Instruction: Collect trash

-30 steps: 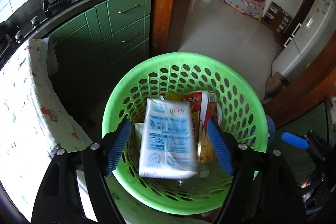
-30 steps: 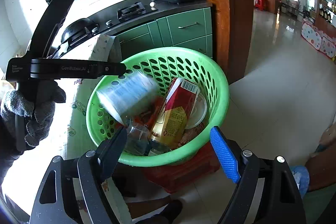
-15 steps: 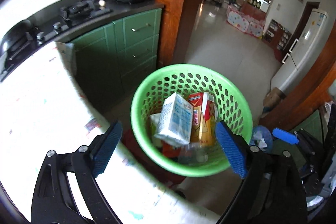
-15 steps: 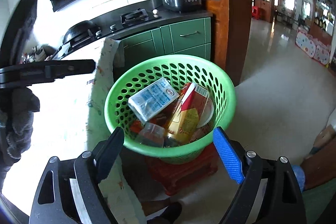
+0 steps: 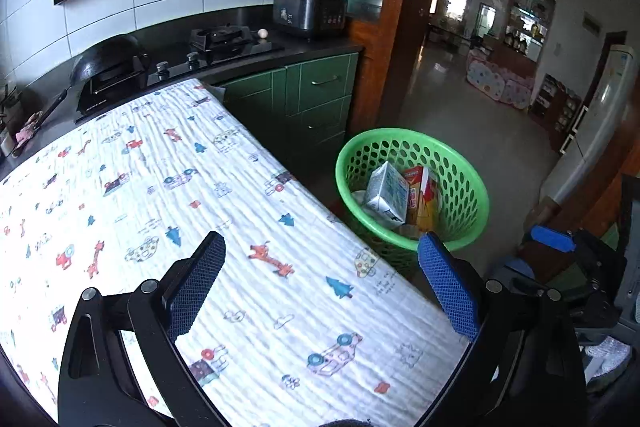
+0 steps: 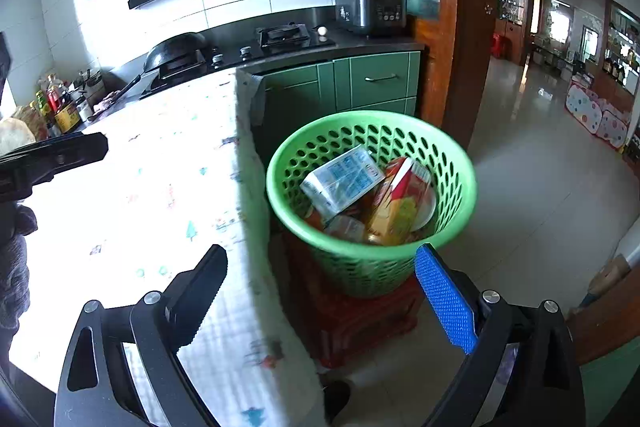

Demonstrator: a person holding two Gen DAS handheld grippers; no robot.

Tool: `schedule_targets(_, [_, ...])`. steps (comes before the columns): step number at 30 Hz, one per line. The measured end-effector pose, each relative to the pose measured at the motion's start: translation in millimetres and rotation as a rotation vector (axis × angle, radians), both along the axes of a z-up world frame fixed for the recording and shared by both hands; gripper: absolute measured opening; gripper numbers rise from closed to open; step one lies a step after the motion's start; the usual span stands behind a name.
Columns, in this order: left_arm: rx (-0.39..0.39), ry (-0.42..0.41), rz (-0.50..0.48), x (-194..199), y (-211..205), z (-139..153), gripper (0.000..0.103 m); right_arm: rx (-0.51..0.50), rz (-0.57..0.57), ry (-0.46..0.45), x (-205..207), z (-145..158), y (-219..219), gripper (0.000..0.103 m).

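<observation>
Right gripper (image 6: 320, 291) low in frame, jaws just been opening, wide apart, nothing between them. Green basket (image 6: 452, 163) toward one o'clock, perched on a red stool (image 6: 360, 323). Inside: blue-and-white carton (image 6: 340, 181) tilted on top, red-and-yellow carton (image 6: 400, 203) leaning just beside it at three o'clock. Patterned tablecloth (image 6: 168, 195) spreading from nine to eleven o'clock, edge hanging beside the basket. Left gripper (image 6: 52, 157) poking in at nine o'clock, gloved hand (image 6: 14, 267) below.

One basket (image 6: 372, 263), two cartons (image 6: 342, 181), two tongs (image 5: 322, 283).
</observation>
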State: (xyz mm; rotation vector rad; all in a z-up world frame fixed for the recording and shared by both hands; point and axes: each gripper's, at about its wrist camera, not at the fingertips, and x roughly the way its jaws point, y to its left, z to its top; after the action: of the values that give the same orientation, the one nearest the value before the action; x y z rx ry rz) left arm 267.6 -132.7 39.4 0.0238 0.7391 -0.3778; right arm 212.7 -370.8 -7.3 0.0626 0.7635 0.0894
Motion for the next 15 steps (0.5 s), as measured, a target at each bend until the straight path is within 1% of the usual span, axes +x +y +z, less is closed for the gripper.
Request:
schedule_targets(2, [0.004,-0.016,0.011,-11.4,9.8,2.1,0.096,0.011,0.004,0.004,-5.6,-0.4,6.0,0.092])
schedule_targets(7, [0.045,-0.072,0.037,-40.4,27.8,6.8,0.096,0.036,-0.002,0.000,-18.1,3.2,16.5,0.092])
schedule_targets(15, [0.066,-0.117,0.115,-73.8,61.3,2.0,0.097,0.058,0.004,-0.014,-35.6,8.0,34.8,0.092])
